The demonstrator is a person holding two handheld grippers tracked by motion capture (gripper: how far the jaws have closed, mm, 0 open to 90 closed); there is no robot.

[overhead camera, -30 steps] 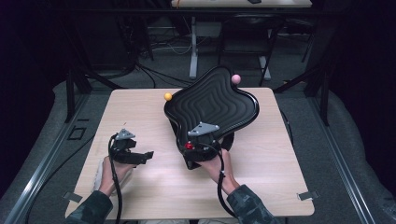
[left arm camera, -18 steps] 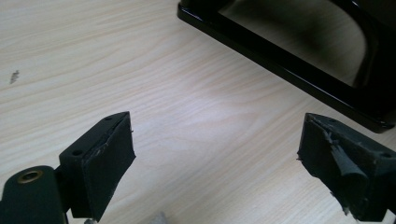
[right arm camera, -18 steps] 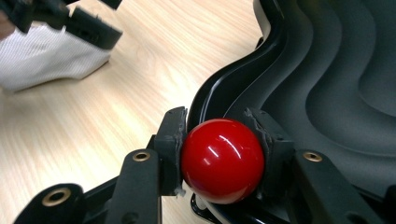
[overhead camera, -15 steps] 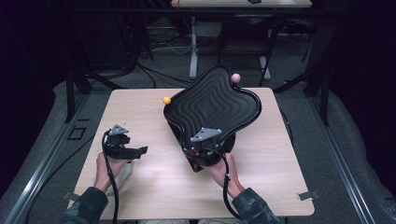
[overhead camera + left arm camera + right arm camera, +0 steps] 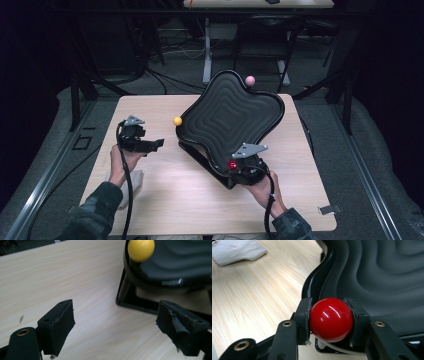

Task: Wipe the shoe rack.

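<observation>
Clamped on a glossy red ball [image 5: 330,319], the right gripper [image 5: 239,166] sits at the near edge of a black wavy tray [image 5: 220,107] that stands tilted on its stand on the wooden table [image 5: 165,180]. Its jaws have just been closing, and the right gripper view shows both pads pressed on the ball's sides. To judge by the scene, one ball of three is taken in hand; a yellow ball [image 5: 177,121] rests at the tray's left rim and a pink ball [image 5: 250,80] at its far corner, both untouched. Off to the left, the left gripper [image 5: 150,145] hovers with jaws apart and nothing between them, having closed slightly. From above, the red ball is a small spot under the grey plate, while the right gripper view lays the grip bare. A pale cloth [image 5: 235,250] shows there too, and the left gripper view brings the yellow ball [image 5: 140,249] up close.
</observation>
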